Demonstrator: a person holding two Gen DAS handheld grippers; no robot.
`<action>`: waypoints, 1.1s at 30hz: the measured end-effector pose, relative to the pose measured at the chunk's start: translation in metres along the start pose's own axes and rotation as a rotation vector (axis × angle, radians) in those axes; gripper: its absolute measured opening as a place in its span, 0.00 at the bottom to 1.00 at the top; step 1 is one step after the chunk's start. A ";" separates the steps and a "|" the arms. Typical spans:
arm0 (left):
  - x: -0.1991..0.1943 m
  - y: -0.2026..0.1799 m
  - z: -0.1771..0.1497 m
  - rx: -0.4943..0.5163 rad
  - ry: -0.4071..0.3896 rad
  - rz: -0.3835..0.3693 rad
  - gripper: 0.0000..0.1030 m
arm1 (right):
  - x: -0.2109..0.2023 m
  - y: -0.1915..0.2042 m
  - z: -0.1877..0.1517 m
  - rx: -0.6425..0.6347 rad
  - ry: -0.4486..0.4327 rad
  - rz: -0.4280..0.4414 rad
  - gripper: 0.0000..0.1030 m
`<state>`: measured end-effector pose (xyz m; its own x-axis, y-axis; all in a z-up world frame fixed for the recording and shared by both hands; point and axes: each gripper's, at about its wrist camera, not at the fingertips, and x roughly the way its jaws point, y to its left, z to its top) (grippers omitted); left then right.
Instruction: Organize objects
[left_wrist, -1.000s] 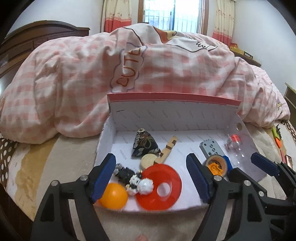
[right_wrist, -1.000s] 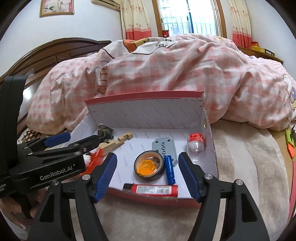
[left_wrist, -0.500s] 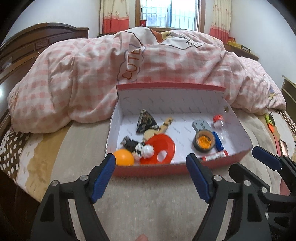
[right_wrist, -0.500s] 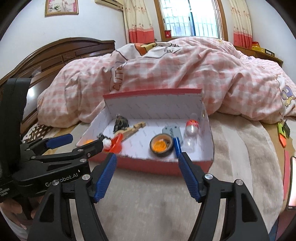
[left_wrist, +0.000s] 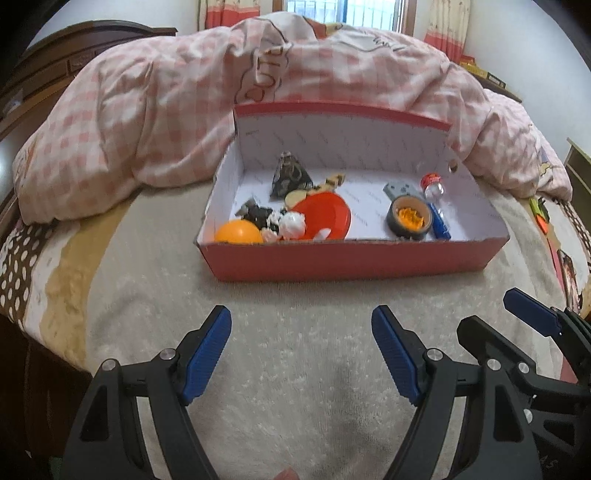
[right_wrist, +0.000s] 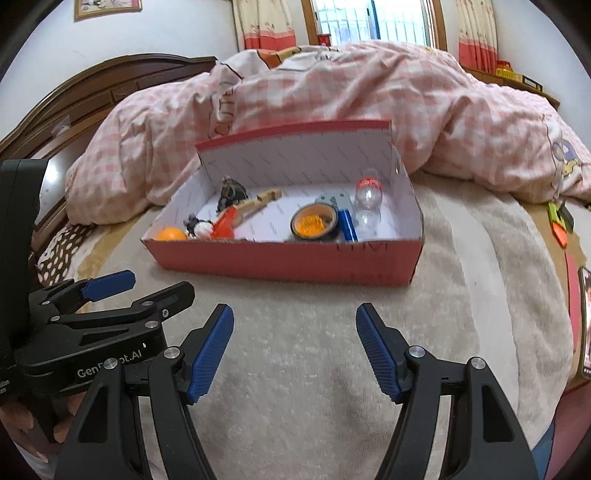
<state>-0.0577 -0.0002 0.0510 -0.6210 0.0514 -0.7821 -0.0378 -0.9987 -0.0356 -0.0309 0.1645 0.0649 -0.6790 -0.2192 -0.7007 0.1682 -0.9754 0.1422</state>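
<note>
- My left gripper hangs over the pale fleecy blanket with its blue-padded jaws spread wide and nothing between them.
- My right gripper is the same: jaws wide apart, empty, above bare blanket on the near side of the box.
- The red cardboard box sits on the blanket ahead of both tools, its tall back wall up against the pink checked quilt.
- At the box's left end I see an orange ball in the near corner, a small black-and-white figure just beside it, and a red disc tilted up against that figure.
- Behind the disc lie a dark patterned pouch and a wooden piece (its shape is hard to read from here).
- Towards the right end: a dark tape roll with something orange inside its ring, a blue pen-like stick touching its right side, a grey plate behind, and a small clear bottle with a red cap near the back wall.
- From the right wrist view, a hand shows at the lower left edge, holding the left tool's handle.
</note>
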 end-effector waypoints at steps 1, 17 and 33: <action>0.002 -0.001 -0.001 -0.001 0.005 0.000 0.77 | 0.001 -0.001 -0.001 0.004 0.004 -0.002 0.68; 0.021 -0.003 -0.005 -0.019 0.063 -0.009 0.77 | 0.017 -0.011 -0.010 0.047 0.048 -0.004 0.68; 0.024 -0.002 -0.006 -0.041 0.073 -0.016 0.77 | 0.020 -0.010 -0.012 0.055 0.059 0.000 0.68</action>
<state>-0.0679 0.0026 0.0288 -0.5619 0.0678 -0.8245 -0.0140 -0.9973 -0.0724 -0.0377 0.1706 0.0414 -0.6355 -0.2190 -0.7404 0.1277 -0.9755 0.1790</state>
